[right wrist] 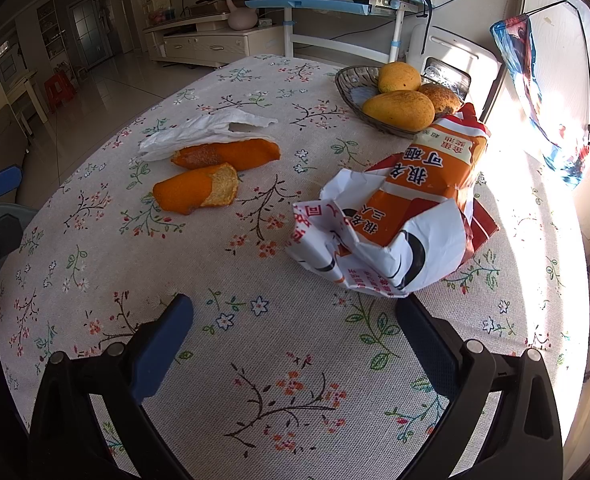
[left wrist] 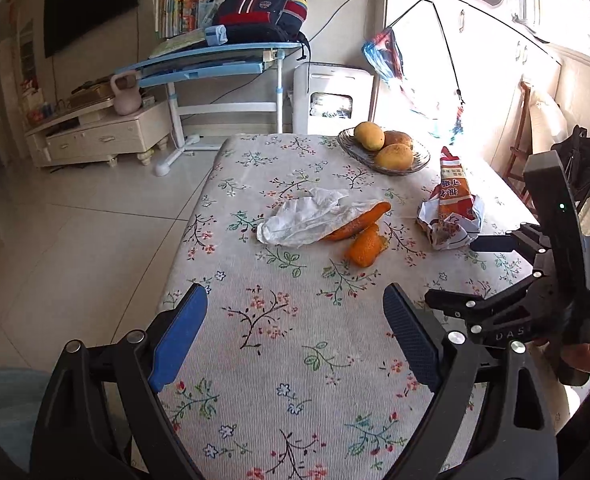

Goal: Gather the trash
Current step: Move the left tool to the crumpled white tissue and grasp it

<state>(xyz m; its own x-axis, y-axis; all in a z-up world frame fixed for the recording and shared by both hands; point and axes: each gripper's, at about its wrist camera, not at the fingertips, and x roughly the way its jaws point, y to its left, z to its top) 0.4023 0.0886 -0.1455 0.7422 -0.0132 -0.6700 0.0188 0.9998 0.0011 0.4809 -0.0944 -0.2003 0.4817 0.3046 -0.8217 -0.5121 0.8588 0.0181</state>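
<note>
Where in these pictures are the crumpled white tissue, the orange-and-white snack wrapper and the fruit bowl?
crumpled white tissue [left wrist: 303,220], left wrist view, middle of the paper.
orange-and-white snack wrapper [right wrist: 399,216], right wrist view, on its orange panel.
fruit bowl [right wrist: 349,80], right wrist view, bare left inner wall.

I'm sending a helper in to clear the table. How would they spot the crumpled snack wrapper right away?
Start at the table with the flowered tablecloth and find the glass bowl of mangoes at its far end. Just in front of that bowl lies the crumpled snack wrapper. It is the only printed item: orange, red and white with lettering, unlike the plain white tissue and the orange peels.
</note>
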